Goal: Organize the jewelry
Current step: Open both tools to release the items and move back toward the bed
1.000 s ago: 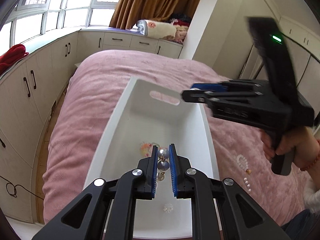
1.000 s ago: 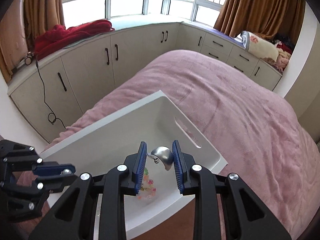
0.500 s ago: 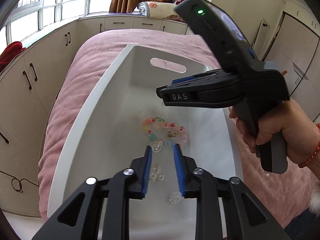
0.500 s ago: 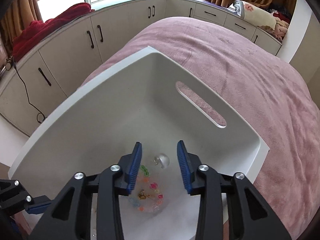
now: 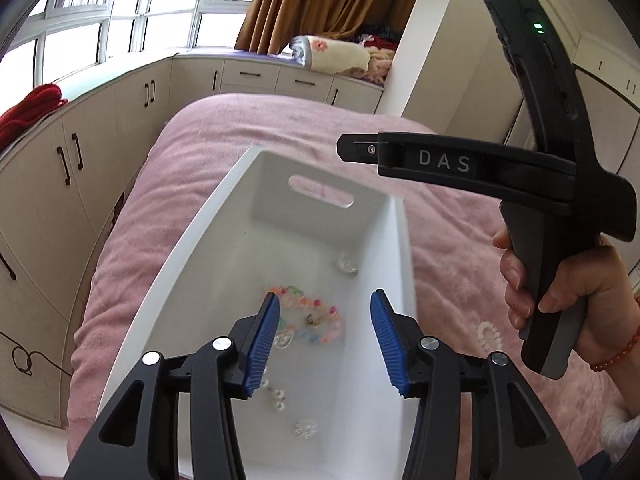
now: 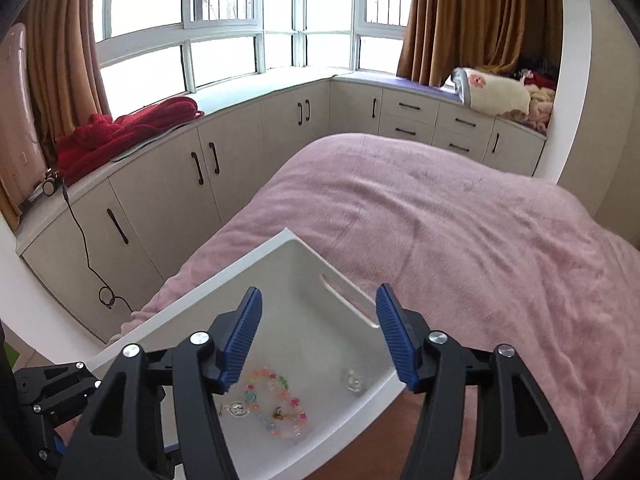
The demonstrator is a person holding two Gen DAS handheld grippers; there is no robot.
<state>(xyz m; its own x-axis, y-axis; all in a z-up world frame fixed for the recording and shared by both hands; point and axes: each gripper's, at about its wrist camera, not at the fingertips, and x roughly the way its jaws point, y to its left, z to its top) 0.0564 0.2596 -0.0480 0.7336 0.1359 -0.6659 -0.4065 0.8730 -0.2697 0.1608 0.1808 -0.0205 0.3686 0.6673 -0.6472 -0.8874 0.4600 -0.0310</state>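
White plastic formed the rectangular storage bin with a slot handle (image 5: 256, 240), which rested on the pink plush bed cover (image 6: 460, 220) and served as the collection point for the jewelry. Its high walls would keep small loose pieces from scattering into the pile of the cover, which likely explains why it was chosen. On the bin floor lay a multicoloured beaded bracelet (image 6: 276, 404), a clear pendant-like piece (image 6: 239, 409) touching its left side, a rounded silvery piece (image 6: 354, 381) near the far right wall, small pearl-like studs (image 5: 276, 396) and a pale snowflake-shaped piece (image 5: 306, 428) nearest the left camera. One white beaded piece (image 5: 489, 336) remained outside the bin on the bed cover, beside the person's right hand (image 5: 568, 292), so the task appeared unfinished. The left gripper (image 5: 324, 340) hovered above the bin with its jaws moderately wide and nothing between them. The right gripper (image 6: 318, 336) hovered over the near corner of the bin, jaws wide and likewise empty. Compared with one second earlier, both sets of jaws had just been opening: the left had then been closed on a silvery beaded drop and the right on the rounded silvery piece. Both items had since been released into the bin. The right gripper had also risen clear of the bin interior, presumably to free it for the remaining piece.
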